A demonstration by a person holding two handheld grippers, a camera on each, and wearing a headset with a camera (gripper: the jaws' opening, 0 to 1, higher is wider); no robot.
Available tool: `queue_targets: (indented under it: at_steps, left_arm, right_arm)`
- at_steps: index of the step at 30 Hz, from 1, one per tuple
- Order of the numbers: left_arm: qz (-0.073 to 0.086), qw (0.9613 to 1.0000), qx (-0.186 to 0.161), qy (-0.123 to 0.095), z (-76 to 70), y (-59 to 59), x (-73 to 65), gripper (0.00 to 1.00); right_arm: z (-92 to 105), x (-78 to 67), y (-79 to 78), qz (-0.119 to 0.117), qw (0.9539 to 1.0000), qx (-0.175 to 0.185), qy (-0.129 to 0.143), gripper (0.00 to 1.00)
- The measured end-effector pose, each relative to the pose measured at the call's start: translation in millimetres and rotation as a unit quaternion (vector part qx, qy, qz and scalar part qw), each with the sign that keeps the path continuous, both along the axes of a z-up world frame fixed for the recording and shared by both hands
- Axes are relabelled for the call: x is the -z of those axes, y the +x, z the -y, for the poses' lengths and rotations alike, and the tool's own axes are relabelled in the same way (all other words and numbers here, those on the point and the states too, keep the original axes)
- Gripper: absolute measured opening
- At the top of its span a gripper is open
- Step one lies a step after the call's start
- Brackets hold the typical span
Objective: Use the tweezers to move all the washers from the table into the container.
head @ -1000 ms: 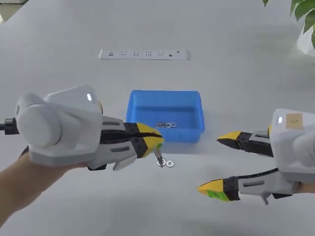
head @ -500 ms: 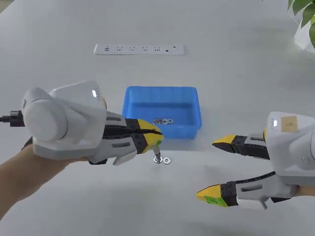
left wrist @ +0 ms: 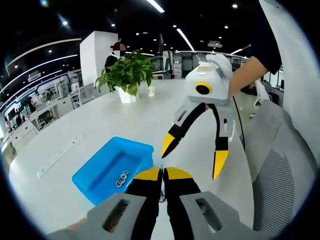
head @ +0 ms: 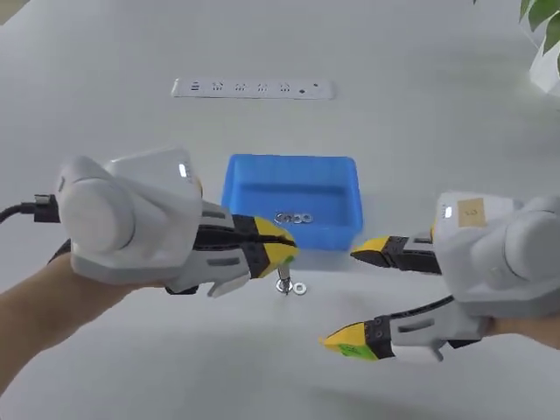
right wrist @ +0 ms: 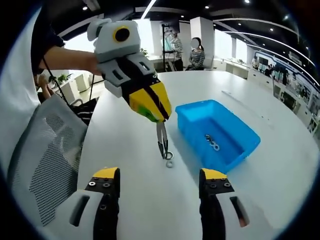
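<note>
1. At the centre left of the head view, the left gripper (head: 284,249) had its jaws pressed together on the tweezers (head: 283,282), which hung down from the yellow tips toward the desk (head: 131,376).
2. The tweezer points sat low, just in front of the blue container (head: 293,163). I could not tell whether they touched the desk or stood just above it.
3. A washer (head: 301,288) lay flat on the desk just beside those points, on their right in the frame. From my seat I could not make out whether the tweezers touched it.
4. In the middle of the right gripper view, the tweezers (right wrist: 162,137) pointed down from the left gripper (right wrist: 159,118), with their tips close together right by the washer (right wrist: 169,156).
5. Inside the container, a small cluster of washers (head: 294,219) lay close to the front wall. The left gripper view showed the same cluster (left wrist: 121,178) in the blue tub at lower left.
6. At the lower right of the head view, the right gripper (head: 341,297) had its jaws spread wide with nothing between them, and they pointed left toward the tweezers.
7. A white power strip (head: 254,88) lay across the top of the head view, well apart from the container, and the leaves of a plant (head: 544,24) showed in the upper right corner.
</note>
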State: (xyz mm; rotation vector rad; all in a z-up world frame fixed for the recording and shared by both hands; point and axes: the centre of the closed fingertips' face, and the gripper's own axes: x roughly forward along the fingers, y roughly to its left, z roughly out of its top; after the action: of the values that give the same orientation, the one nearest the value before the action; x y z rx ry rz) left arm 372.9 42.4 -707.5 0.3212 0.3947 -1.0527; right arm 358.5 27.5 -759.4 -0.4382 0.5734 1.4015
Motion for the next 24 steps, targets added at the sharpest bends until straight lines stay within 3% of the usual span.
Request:
queue_targets:
  at_steps: [5,7,12,16,24]
  left_arm:
    - [-0.003,1.0000,0.000,0.000,-1.1,-0.2,0.4,0.05]
    - [-0.003,1.0000,0.000,-0.001,-0.7,0.1,0.5,0.05]
    - [-0.003,1.0000,0.008,0.001,2.8,0.1,1.2,0.05]
    - [-0.006,0.9999,0.011,-0.001,5.0,-1.0,1.2,0.06]
    - [-0.008,0.9999,0.014,-0.002,3.7,0.7,2.5,0.06]
  right_arm:
    - [-24.7,-4.1,10.7,0.006,0.9997,-0.023,0.009,0.62]
    - [-31.3,-3.9,12.0,0.011,0.9993,-0.034,0.008,0.56]
    - [-43.0,2.2,5.6,-0.010,0.9964,-0.084,-0.005,0.40]
    - [-47.1,5.5,2.0,-0.010,0.9935,-0.112,-0.017,0.31]
    - [-47.1,13.7,2.6,-0.008,0.9900,-0.134,-0.043,0.25]
